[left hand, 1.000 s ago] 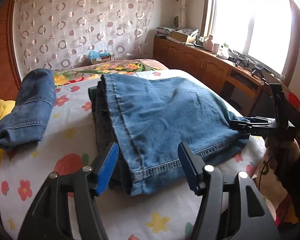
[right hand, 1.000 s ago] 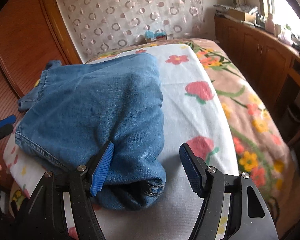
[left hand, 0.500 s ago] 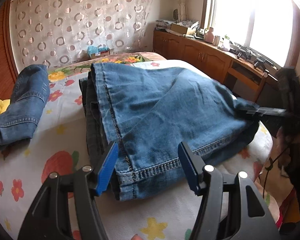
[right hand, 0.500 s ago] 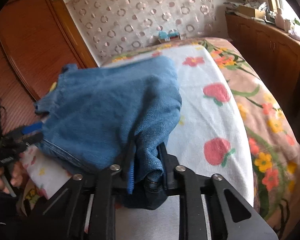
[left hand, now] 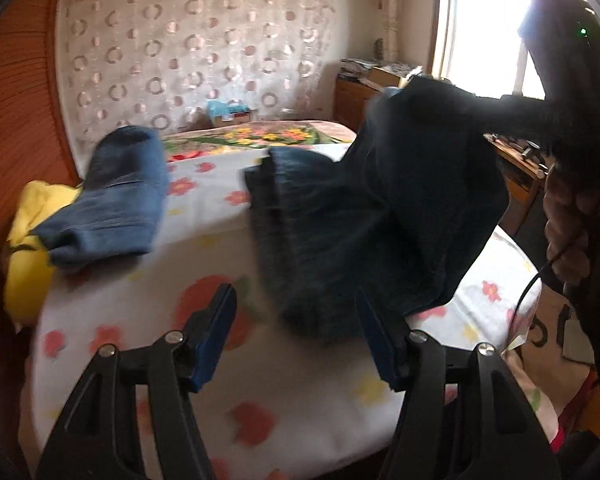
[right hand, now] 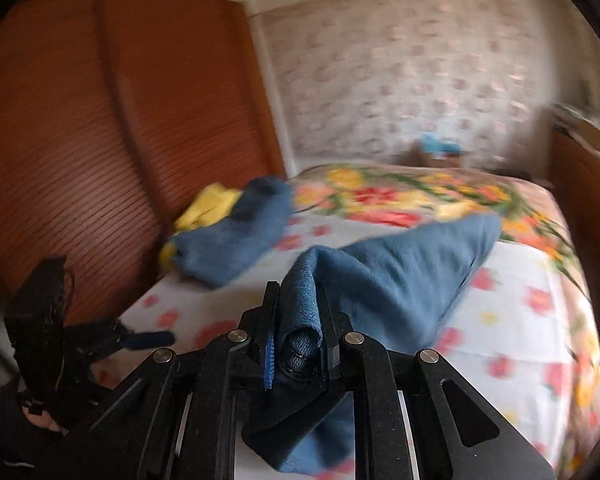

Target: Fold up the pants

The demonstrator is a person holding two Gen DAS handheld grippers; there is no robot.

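- A bed [left hand: 204, 364] with a white sheet printed in red and yellow flowers fills the lower half of both views.
- A floral quilt [left hand: 260, 136] lies across the far end of the bed, toward 12 o'clock.
- Folded blue jeans [left hand: 112, 208] rest on the sheet at about 10 o'clock in the left view, touching a yellow cloth [left hand: 28, 248] at their left.
- A curtain with ring patterns [left hand: 196, 56] hangs behind the bed.
- A small box [left hand: 230, 114] with something light blue sits at the curtain's foot.
- A brown slatted wardrobe [right hand: 72, 132] stands at 10 o'clock in the right view.
- A bright window [left hand: 484, 36] at 2 o'clock, with a wooden cabinet [left hand: 352, 104] below it.
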